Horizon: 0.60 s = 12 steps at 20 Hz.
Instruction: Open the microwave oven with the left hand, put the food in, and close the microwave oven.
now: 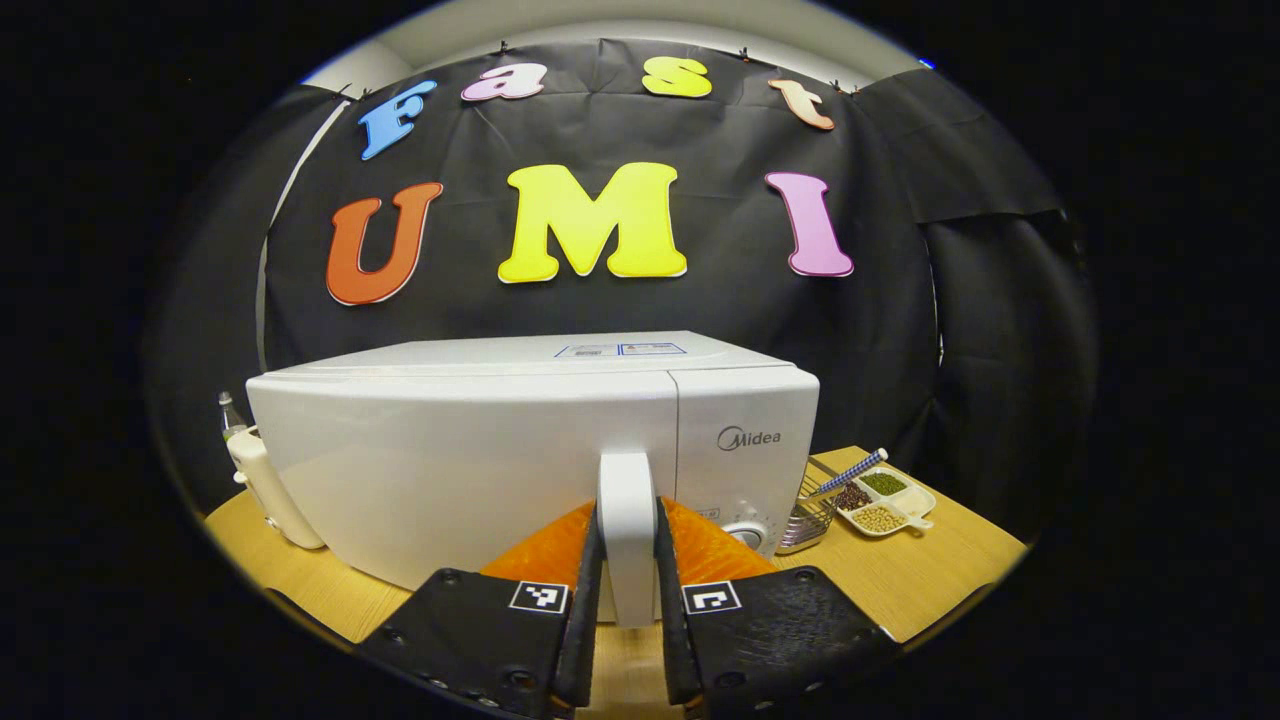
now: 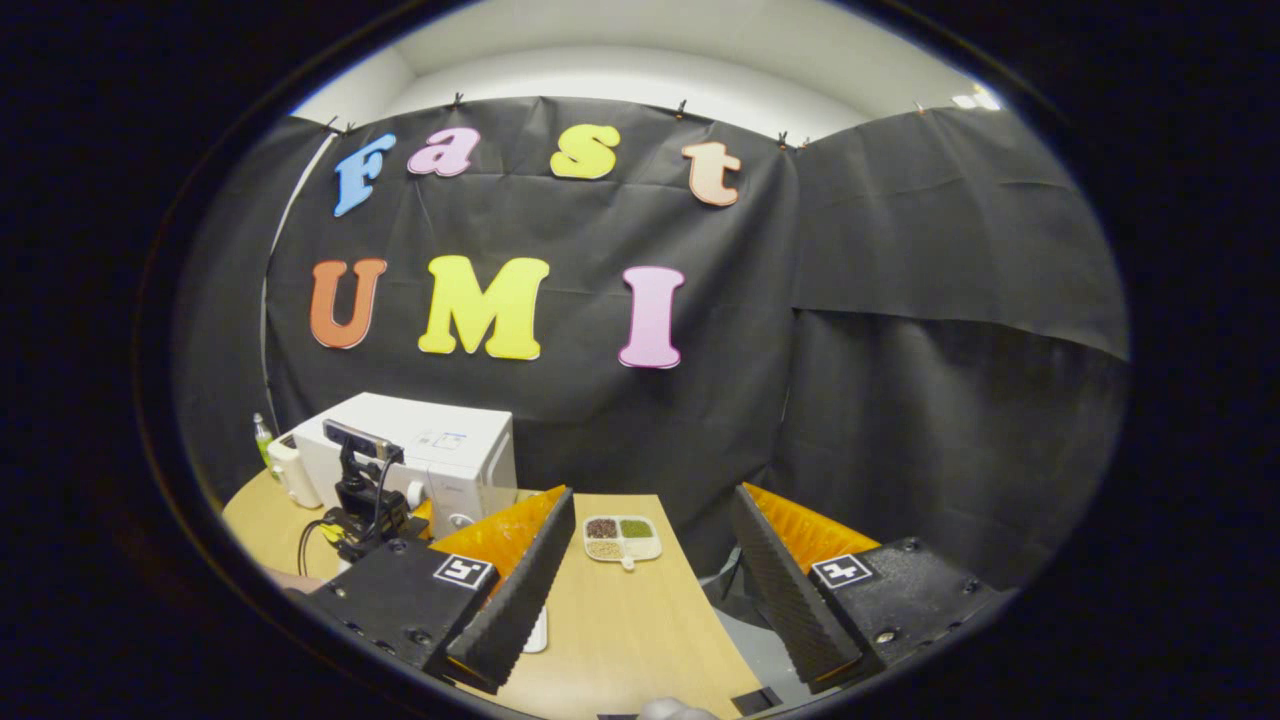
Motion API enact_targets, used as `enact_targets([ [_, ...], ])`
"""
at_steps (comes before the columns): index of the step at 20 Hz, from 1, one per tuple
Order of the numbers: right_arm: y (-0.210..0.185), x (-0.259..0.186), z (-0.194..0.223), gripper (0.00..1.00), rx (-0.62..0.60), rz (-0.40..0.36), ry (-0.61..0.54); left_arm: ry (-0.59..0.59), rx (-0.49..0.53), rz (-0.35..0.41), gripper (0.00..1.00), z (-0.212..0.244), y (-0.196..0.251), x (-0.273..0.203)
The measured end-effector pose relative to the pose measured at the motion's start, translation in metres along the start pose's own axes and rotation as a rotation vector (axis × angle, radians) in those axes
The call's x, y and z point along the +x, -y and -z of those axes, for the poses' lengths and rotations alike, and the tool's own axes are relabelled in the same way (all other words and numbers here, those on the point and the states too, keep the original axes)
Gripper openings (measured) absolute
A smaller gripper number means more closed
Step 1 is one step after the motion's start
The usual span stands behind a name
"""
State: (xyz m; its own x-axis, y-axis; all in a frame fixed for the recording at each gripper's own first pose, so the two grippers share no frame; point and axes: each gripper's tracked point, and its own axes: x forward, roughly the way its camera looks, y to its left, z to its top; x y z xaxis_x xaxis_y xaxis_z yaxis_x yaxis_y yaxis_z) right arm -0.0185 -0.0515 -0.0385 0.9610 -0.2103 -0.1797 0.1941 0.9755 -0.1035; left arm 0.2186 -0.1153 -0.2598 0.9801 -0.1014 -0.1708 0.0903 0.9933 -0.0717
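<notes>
The bench [image 1: 930, 580] carries the microwave oven [image 1: 480, 450], whose door is seen shut, so the task is judged barely begun. Its door handle [image 1: 627, 520] is clamped between the jaws of the left gripper [image 1: 627, 610]. The right gripper [image 2: 650, 590] is held well back, jaws apart and empty. The food, a divided dish [image 1: 885, 503], sits just right of the oven, not yet lifted.

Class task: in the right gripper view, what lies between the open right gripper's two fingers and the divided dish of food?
Only bare wooden table lies between the right gripper and the divided dish, seen in the right gripper view.
</notes>
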Motion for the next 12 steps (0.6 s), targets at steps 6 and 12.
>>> enact_targets([
  [6,-0.013,-0.007,-0.006,0.93,-0.001,-0.019,0.010,-0.015,-0.002,0.032,0.10,0.001,0.001,-0.004],
  [12,-0.024,-0.015,-0.014,1.00,-0.032,-0.039,0.031,-0.031,-0.012,0.060,0.11,0.001,0.002,-0.007],
])
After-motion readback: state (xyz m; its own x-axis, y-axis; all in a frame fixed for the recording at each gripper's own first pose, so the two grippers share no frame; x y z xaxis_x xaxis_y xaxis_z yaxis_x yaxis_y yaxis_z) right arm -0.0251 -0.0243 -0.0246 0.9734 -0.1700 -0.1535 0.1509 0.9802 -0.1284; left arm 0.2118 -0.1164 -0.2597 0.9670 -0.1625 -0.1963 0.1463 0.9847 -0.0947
